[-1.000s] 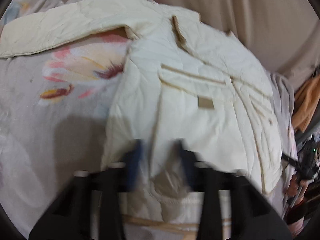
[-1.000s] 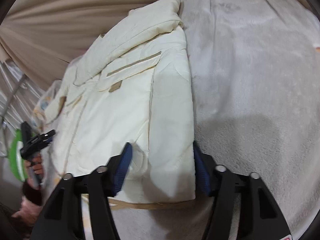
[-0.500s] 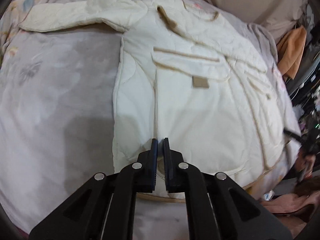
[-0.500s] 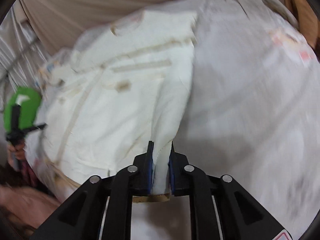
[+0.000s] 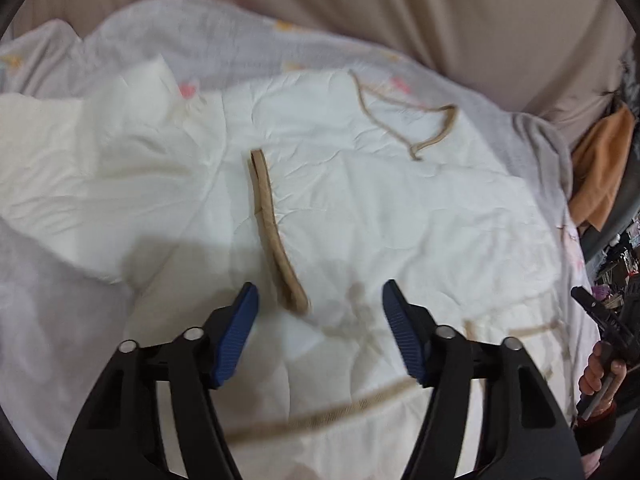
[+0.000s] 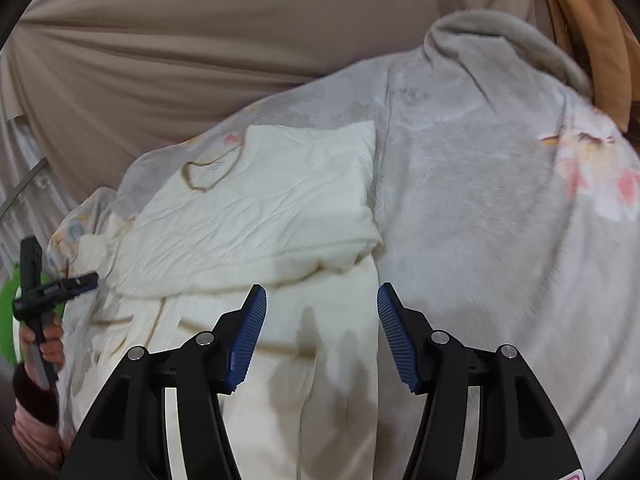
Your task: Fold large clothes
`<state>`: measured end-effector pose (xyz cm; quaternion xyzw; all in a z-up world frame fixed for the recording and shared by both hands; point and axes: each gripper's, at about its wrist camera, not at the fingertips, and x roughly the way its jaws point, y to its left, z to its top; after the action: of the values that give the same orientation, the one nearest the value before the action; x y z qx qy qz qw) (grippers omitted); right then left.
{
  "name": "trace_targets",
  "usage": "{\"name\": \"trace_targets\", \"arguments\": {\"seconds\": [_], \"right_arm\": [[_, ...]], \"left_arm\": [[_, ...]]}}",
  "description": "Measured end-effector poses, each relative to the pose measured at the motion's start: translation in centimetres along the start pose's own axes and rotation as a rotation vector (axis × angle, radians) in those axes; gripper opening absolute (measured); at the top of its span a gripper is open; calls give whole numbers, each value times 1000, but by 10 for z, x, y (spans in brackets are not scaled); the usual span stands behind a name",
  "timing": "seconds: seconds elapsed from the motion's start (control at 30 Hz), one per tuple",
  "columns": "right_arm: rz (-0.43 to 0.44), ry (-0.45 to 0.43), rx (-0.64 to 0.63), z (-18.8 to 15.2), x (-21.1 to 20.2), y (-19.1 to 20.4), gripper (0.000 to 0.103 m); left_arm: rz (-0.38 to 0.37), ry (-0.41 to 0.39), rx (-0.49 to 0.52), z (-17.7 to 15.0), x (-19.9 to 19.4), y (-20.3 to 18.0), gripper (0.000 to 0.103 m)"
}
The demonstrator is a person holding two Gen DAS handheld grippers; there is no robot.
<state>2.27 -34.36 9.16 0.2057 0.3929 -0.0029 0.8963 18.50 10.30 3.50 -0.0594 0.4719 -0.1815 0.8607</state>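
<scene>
Both grippers open over the folded cream jacket

The left gripper [image 5: 320,300] and right gripper [image 6: 318,304] have just spread their fingers; nothing is pinched between them. The jacket [image 5: 360,208] lies folded on the grey blanket [image 6: 480,220], its tan-trimmed hem [image 5: 276,236] at 12 o'clock from the left fingers.

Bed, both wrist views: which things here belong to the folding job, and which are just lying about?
Job:
cream jacket
left gripper, open
right gripper, open

Lying about:
grey blanket
orange cloth
beige curtain
</scene>
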Motion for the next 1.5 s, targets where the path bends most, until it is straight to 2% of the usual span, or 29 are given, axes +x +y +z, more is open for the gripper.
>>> {"name": "trace_targets", "arguments": {"seconds": [0.07, 0.1, 0.13, 0.17, 0.3, 0.33, 0.4, 0.5, 0.6, 0.67, 0.7, 0.73, 0.8, 0.87, 0.9, 0.93, 1.0, 1.03, 1.1, 1.17, 1.2, 1.3, 1.37, 1.43, 1.5], "right_arm": [[19, 34, 23, 12, 26, -3, 57], [26, 58, 36, 17, 39, -4, 45], [23, 71, 36, 20, 47, -3, 17], [14, 63, 16, 23, 48, 1, 10], [59, -67, -9, 26, 11, 4, 5], [34, -55, -19, 23, 13, -1, 5], [-64, 85, -43, 5, 50, -11, 4], [-96, 70, -111, 1, 48, -4, 8], [-127, 39, -121, 15, 26, 5, 17], [-147, -23, -144, 33, 11, 13, 28], [-142, -50, -153, 45, 8, 19, 39], [-123, -75, -158, 58, 8, 24, 45], [-75, -91, -163, 85, 21, 32, 51], [-66, -96, -137, 104, 41, 37, 51], [-42, -83, -122, 112, 54, 41, 44], [20, -43, -108, 118, 72, 47, 25], [112, 56, -111, 121, 111, 67, 8], [125, 81, -135, 120, 126, 78, 5], [130, 129, -218, 112, 154, 99, 1], [53, 138, -308, 105, 175, 106, 0], [12, 131, -308, 105, 180, 98, 0], [-62, 84, -130, 121, 176, 36, 0], [-93, 64, -47, 125, 168, 2, 0], [-90, 72, -9, 126, 161, -10, 0], [-147, 55, -37, 128, 150, -4, 0]], "left_arm": [[19, 3, 13, 4, 17, -1, 41], [35, 2, 31, 5, 21, -3, 31], [49, -5, 45, 7, 23, -5, 14], [54, -20, 52, 9, 20, -7, 9], [3, -65, 40, 10, 0, 4, 7], [-9, -39, 44, 5, 6, 6, 7], [26, 22, 80, -3, 32, 1, 7], [61, -23, 134, -5, 28, -7, 7], [13, -59, 119, 4, 0, -7, 12], [-8, -104, 108, 18, -19, -6, 29], [-18, -125, 100, 28, -25, -7, 48], [-28, -147, 82, 38, -27, -6, 61], [-43, -138, 39, 59, -16, -5, 70], [-61, -82, -37, 75, 10, 3, 70], [-63, -44, -64, 79, 26, 3, 65], [-61, -12, -76, 80, 41, 4, 52], [-7, 35, -28, 78, 69, -4, 39], [38, 18, 4, 76, 75, -9, 33], [112, -25, 64, 73, 81, -16, 27], [159, -45, 87, 73, 83, -14, 15], [173, -51, 93, 72, 85, -10, 9], [156, -68, 86, 71, 88, 5, 0], [151, -76, 82, 71, 90, 8, 0], [179, -84, 100, 72, 88, 2, 0], [177, -99, 75, 74, 76, -1, 0]]}}
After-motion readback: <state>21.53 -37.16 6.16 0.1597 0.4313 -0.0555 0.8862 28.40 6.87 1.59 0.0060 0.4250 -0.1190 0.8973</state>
